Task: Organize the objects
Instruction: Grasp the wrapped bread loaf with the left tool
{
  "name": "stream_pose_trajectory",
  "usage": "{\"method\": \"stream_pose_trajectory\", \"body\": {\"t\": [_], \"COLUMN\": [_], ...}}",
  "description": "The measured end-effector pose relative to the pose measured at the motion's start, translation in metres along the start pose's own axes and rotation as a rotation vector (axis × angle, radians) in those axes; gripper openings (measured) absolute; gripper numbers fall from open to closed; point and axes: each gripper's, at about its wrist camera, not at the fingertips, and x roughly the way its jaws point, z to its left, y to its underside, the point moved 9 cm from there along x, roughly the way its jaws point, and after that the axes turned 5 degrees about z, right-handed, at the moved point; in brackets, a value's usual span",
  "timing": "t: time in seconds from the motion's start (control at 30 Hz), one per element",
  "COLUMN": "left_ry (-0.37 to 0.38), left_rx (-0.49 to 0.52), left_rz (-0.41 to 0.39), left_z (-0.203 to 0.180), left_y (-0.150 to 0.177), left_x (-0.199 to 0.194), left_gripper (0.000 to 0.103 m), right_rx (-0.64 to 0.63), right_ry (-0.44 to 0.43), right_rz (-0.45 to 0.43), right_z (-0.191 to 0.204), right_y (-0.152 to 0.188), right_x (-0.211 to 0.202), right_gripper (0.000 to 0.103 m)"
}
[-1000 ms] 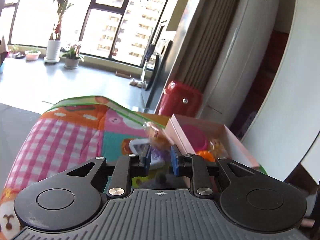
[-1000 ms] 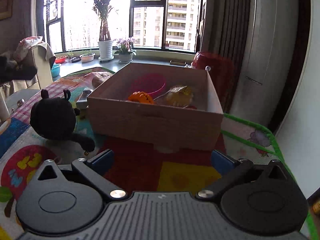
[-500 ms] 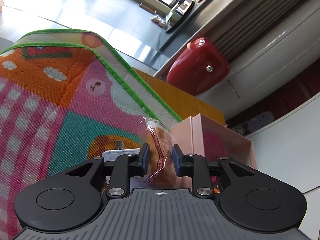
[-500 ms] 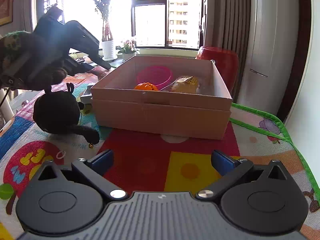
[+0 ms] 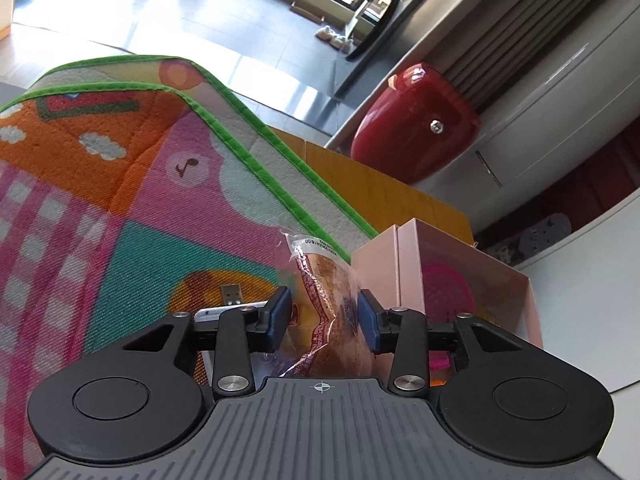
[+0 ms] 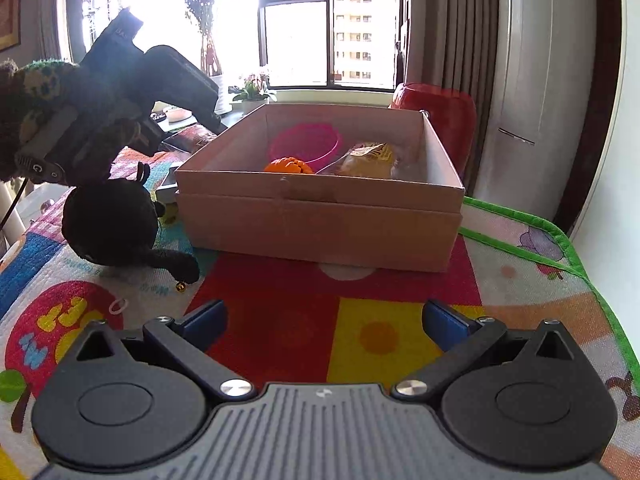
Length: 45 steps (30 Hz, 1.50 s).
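Left wrist view: the left gripper point(image 5: 325, 316) tips down, squeezing a bread bag point(image 5: 326, 308), pink box point(image 5: 384, 268) just right. Right gripper point(image 6: 325, 322) stays level, wide, holding nothing.

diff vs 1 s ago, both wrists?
Left claw tipped down and closed in around the wrapped snack beside the pink box; its pads now flank the bag, contact unclear. Right claw stayed open and empty; box contents and black plush unchanged.
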Motion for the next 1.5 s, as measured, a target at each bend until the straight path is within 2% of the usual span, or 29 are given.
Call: {"method": "stream_pose_trajectory", "body": {"t": [0.1, 0.17, 0.3, 0.43, 0.53, 0.73, 0.9, 1.23, 1.37, 1.5], "left_ry": [0.048, 0.076, 0.104, 0.168, 0.174, 0.176, 0.154, 0.103, 0.130, 0.147], "left_rx": [-0.058, -0.066, -0.067, -0.072, -0.059, -0.030, 0.000, 0.091, 0.078, 0.098], "left_rz": [0.014, -0.003, -0.057, -0.115, -0.132, -0.138, -0.186, -0.248, -0.281, -0.322], "left_z": [0.008, 0.015, 0.035, 0.057, 0.075, 0.102, 0.118, 0.130, 0.135, 0.136], "left_y": [0.005, 0.008, 0.015, 0.033, 0.058, 0.115, 0.143, 0.166, 0.166, 0.168], "left_x": [-0.008, -0.019, -0.059, -0.108, -0.135, -0.164, -0.178, -0.165, -0.161, -0.159], "left_gripper": [0.036, 0.035, 0.035, 0.035, 0.035, 0.035, 0.035, 0.035, 0.035, 0.036], "right_rx": [0.009, 0.013, 0.014, 0.014, 0.008, -0.020, -0.085, -0.219, -0.262, -0.264], "right_ry": [-0.001, -0.001, 0.003, 0.008, 0.021, 0.077, 0.038, -0.071, -0.105, -0.112], "right_rz": [-0.003, -0.002, 0.002, 0.015, 0.035, 0.065, 0.094, 0.053, 0.074, 0.139], "right_z": [-0.002, -0.002, -0.003, -0.004, -0.003, 0.000, 0.022, 0.099, 0.133, 0.156], "right_y": [0.001, 0.001, 0.001, 0.001, 0.001, 0.002, 0.000, -0.060, -0.109, -0.155], "right_x": [-0.002, -0.002, -0.002, 0.000, 0.004, 0.008, -0.002, -0.024, -0.012, 0.026], "right_gripper": [0.103, 0.103, 0.103, 0.103, 0.103, 0.103, 0.103, 0.103, 0.103, 0.103]}}
